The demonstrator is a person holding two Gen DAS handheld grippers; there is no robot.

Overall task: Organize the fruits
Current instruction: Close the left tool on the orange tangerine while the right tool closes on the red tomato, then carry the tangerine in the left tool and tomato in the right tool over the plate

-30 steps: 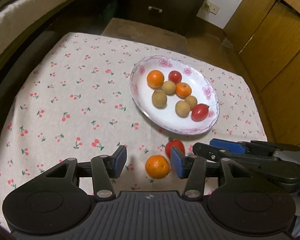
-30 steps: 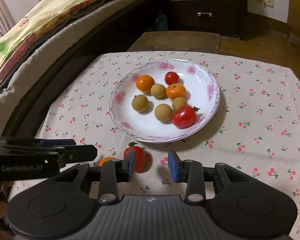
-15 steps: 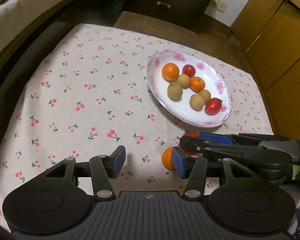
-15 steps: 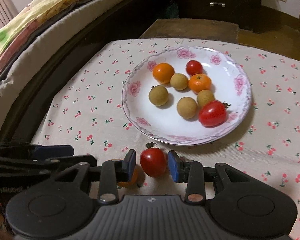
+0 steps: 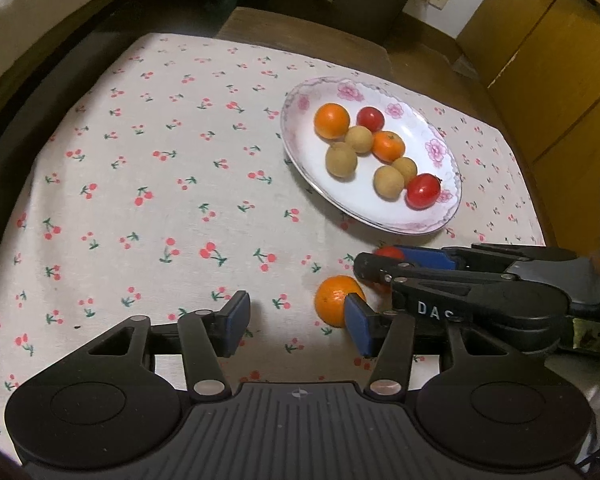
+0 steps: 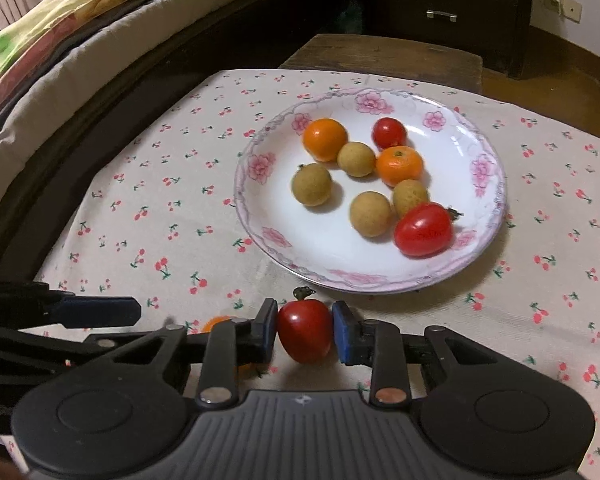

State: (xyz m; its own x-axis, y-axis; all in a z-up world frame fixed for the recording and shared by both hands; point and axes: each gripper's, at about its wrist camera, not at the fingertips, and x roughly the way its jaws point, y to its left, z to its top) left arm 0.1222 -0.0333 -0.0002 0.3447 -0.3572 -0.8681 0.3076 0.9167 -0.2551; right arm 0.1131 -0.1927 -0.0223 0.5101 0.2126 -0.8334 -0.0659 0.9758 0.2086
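Eight fruits sit on my white floral plate point(image 6: 488, 200); right gripper point(image 6: 305, 333) clamps small red tomato point(image 6: 305, 334); left gripper point(image 5: 296, 326) gapes, small orange mandarin point(image 5: 334, 300) waiting on cloth

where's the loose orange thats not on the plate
In the left wrist view, the small round orange lies on the cherry-print cloth, by the left tongs' right pad, near the right tongs.
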